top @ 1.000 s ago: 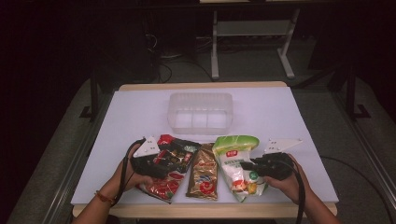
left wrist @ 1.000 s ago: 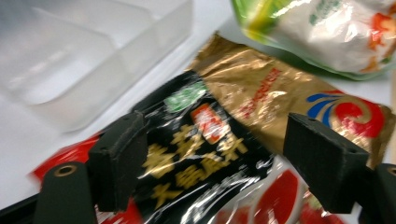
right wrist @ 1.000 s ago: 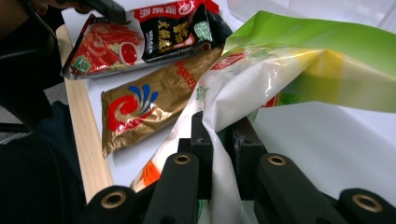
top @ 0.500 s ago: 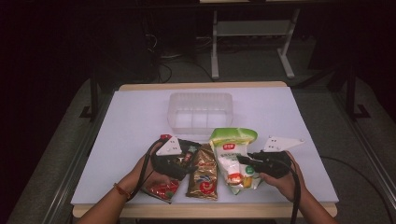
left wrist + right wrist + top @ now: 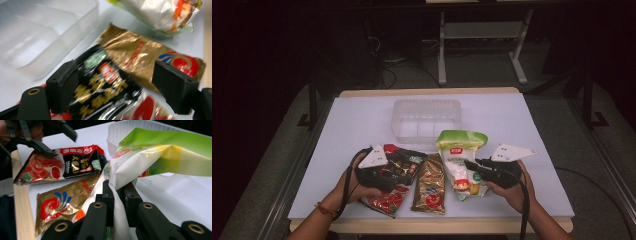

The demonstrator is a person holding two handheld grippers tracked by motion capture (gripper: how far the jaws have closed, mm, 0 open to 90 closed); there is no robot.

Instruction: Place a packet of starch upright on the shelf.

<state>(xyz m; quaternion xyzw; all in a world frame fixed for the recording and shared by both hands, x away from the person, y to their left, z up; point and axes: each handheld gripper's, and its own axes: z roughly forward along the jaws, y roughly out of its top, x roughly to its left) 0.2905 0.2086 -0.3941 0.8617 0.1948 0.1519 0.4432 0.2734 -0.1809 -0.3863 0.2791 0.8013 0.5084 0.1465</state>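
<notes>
white-green packet [image 5: 140, 167] pinched in right tongs [image 5: 119, 192] beside clear tub [image 5: 427, 117].

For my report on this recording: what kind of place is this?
Probably a lab or workshop recording station, not a kitchen: a white-covered table stands in a dark room, metal desk legs and floor cables are behind it, and snack packets lie beside a clear plastic container.

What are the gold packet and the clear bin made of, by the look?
Gold packet: likely metallised plastic film, glossy; it shows creases and sharp glints. Clear bin: apparently rigid translucent plastic, slightly frosted, with moulded walls and the table visible through it.
</notes>
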